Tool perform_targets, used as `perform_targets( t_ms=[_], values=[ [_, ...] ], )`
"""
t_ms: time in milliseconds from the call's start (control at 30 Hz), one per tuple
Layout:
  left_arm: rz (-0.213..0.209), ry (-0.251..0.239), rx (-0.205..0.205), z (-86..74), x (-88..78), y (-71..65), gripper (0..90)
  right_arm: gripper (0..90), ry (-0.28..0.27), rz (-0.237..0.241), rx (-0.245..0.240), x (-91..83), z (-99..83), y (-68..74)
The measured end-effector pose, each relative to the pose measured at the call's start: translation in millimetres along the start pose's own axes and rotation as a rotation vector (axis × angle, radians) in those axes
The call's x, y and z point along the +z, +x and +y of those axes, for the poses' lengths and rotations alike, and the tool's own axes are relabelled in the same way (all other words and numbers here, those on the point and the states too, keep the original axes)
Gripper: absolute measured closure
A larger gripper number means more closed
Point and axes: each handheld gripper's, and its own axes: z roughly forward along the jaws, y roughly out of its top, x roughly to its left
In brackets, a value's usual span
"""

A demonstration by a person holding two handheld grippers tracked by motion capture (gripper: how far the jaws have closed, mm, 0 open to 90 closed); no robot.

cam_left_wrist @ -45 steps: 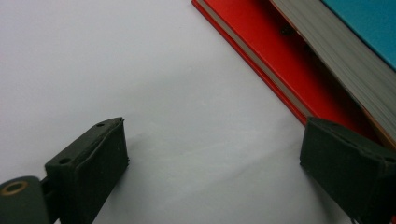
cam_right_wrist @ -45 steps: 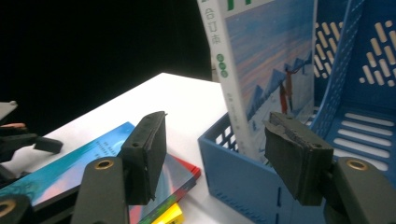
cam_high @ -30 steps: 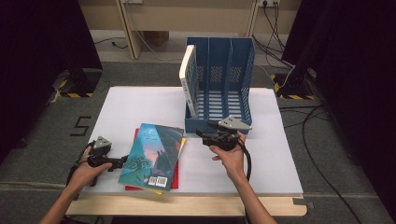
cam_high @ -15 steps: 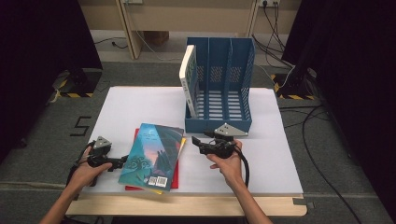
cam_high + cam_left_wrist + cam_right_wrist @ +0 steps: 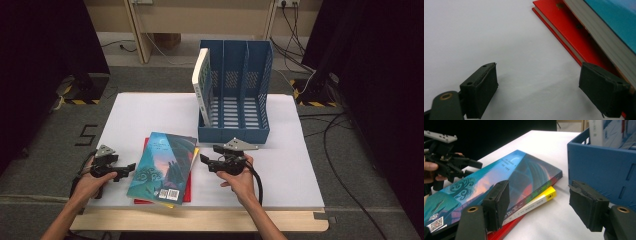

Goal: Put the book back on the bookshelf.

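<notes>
- High view: both grippers flank the teal-covered paperback book [image 5: 162, 167] topping the stack at the white table's [image 5: 150, 112] 6 o'clock; blue plastic file rack [image 5: 234, 102] at 12.
- Left gripper view: left gripper [image 5: 537, 93] unclenched, jaws just narrowing, empty, beside the red book [image 5: 571, 32].
- Right gripper view: right gripper [image 5: 544, 206] released, widening; next, I'd guess, pinch the teal book's edge.

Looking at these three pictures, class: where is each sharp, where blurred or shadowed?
High view: evenly lit white table top, dark surroundings. Left gripper view: red hardcover book sharp, near black jaws soft with faint shadows. Right gripper view: teal illustrated paperback book fairly clear, blue plastic file rack softer.
</notes>
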Motion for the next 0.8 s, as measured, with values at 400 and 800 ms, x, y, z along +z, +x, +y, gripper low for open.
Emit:
perform_targets(
  t_ms=[400,800],
  values=[
    [-0.021,0.013,0.021,2.8,-1.2,-12.7,15.0,33.6,0.012,-0.003,-0.006,2.0,-1.1,0.2],
    [-0.038,0.015,0.029,7.3,-6.6,-20.7,26.8,33.6,0.039,-0.014,-0.001,5.6,-4.8,-1.1]
  ],
)
